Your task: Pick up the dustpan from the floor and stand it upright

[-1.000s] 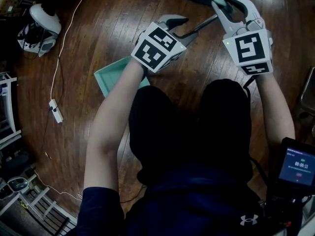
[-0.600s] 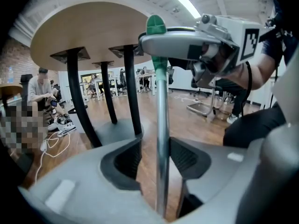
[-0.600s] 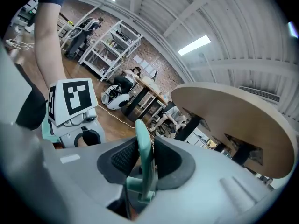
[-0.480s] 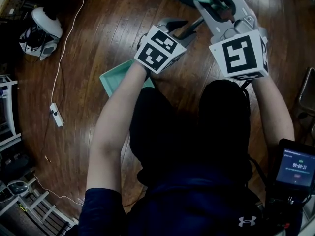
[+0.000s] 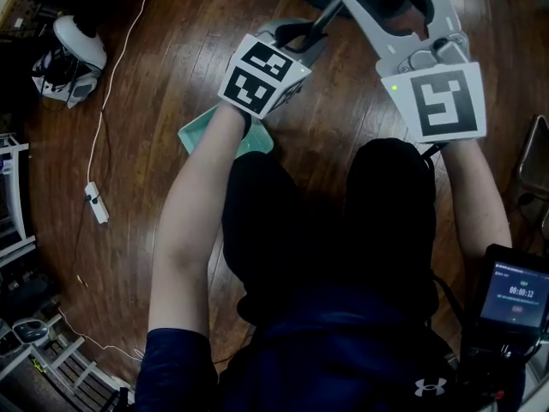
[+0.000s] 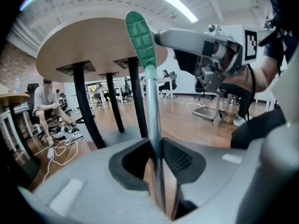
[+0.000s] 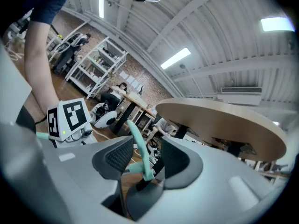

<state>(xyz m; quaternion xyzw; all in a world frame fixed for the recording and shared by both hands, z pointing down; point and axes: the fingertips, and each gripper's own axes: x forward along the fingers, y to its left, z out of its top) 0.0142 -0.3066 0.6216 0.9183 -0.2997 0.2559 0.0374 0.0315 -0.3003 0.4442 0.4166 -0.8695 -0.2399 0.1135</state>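
Jaws of the left gripper (image 6: 156, 160) are pressed together on the dustpan's metal shaft (image 6: 153, 111), which runs up between them. The green grip (image 6: 139, 34) at the shaft's end stands out ahead of this gripper, in front of a round table (image 6: 88, 45).

In the head view the left gripper sits just beyond the person's left knee. The dustpan's teal pan (image 5: 199, 131) lies low beside that knee, partly hidden by the left forearm. Whether the pan touches the floor (image 5: 154, 178) cannot be told. From the left gripper the shaft slants up and to the right, toward the top edge of the view.

The right gripper (image 7: 140, 160) has its jaws apart. The grip passes between its two pads, closer to the right-hand one, with clear space at the other. No firm contact shows, so this gripper surrounds the grip without clamping it. In the head view its wide jaws loop round the grip at the top edge, above the person's right knee. The two grippers are near each other along the shaft, the left lower down and the right at the end.

Off to the left, a white cable (image 5: 105, 110) trails across the floor. A small lit screen (image 5: 519, 288) shows at the lower right, beside the person's right arm.
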